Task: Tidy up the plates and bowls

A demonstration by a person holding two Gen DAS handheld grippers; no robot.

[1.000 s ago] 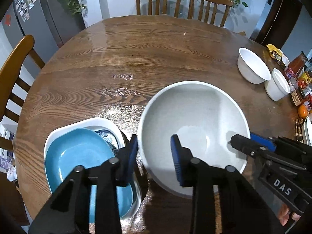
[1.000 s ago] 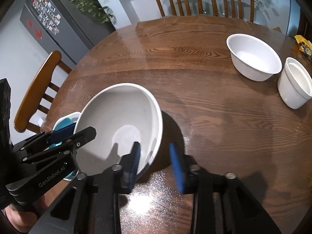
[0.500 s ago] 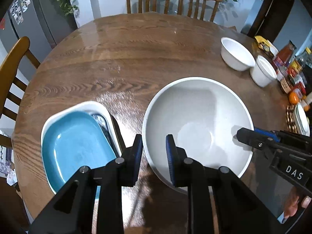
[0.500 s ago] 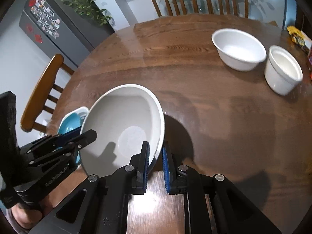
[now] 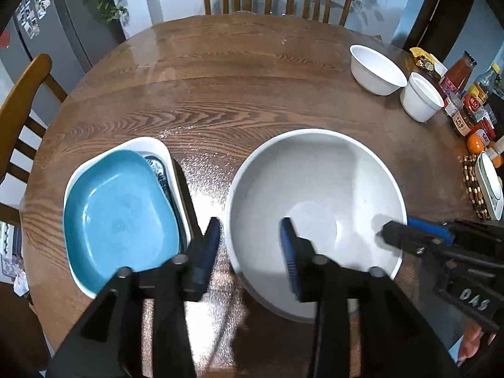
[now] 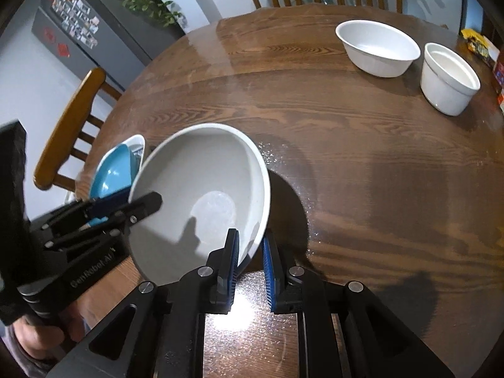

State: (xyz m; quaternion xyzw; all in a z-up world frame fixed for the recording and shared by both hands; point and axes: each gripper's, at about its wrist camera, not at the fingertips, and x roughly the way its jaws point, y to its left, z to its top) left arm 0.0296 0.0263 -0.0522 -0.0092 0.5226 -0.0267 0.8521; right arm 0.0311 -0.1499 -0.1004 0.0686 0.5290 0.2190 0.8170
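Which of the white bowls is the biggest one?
The large white bowl right in front of the grippers, its rim between the fingers. The medium white bowl and the small straight-sided bowl at the table's far right are both smaller.

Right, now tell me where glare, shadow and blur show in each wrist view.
Left wrist view: speckled glare on the round wooden table between the blue plate and the large grey bowl; the left gripper is slightly blurred. Right wrist view: a bright patch by the right gripper; the bowl's shadow falls rightward.
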